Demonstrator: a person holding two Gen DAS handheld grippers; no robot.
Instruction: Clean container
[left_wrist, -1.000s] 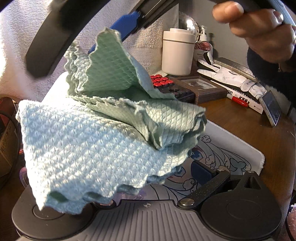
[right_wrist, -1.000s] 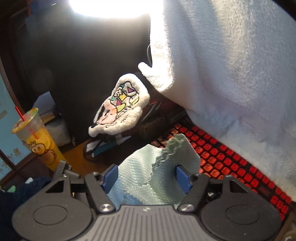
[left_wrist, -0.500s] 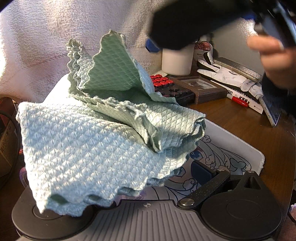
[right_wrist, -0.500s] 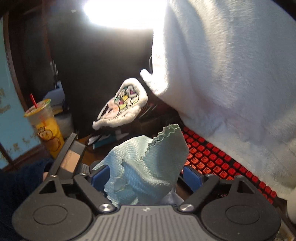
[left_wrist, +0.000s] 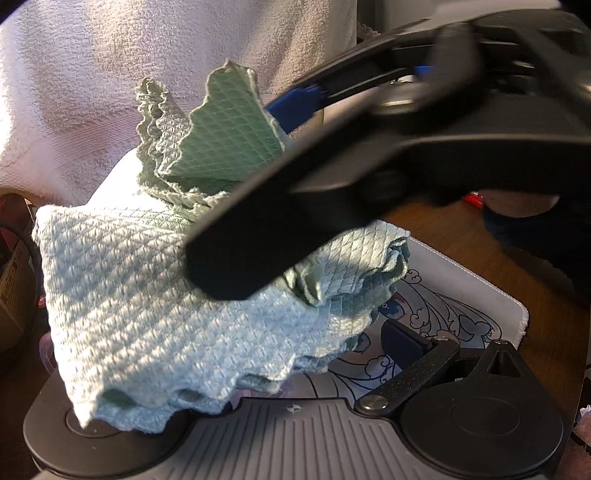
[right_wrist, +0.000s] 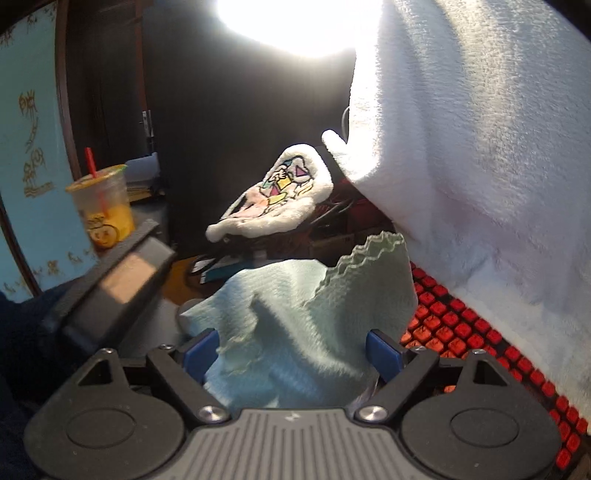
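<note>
A pale green waffle-weave cloth (left_wrist: 155, 295) lies bunched over my left gripper (left_wrist: 258, 343), covering its left finger; only the right blue pad (left_wrist: 402, 339) shows, so the jaws' stand is unclear. My right gripper (right_wrist: 291, 350) is open, its blue pads on either side of the same cloth (right_wrist: 306, 332). In the left wrist view the right gripper (left_wrist: 295, 107) crosses above the cloth, blurred. No container shows clearly under the cloth.
A red-keyed keyboard (right_wrist: 461, 332) lies under a white fluffy blanket (right_wrist: 480, 147). An orange drink cup (right_wrist: 103, 206) stands at left. A printed mouse mat (left_wrist: 461, 306) covers the brown desk (left_wrist: 535, 258). A plush slipper (right_wrist: 273, 199) lies behind.
The right gripper has come down closer over the cloth and now crosses the left wrist view. Its jaws have opened wider around the cloth. The cloth has barely shifted.
</note>
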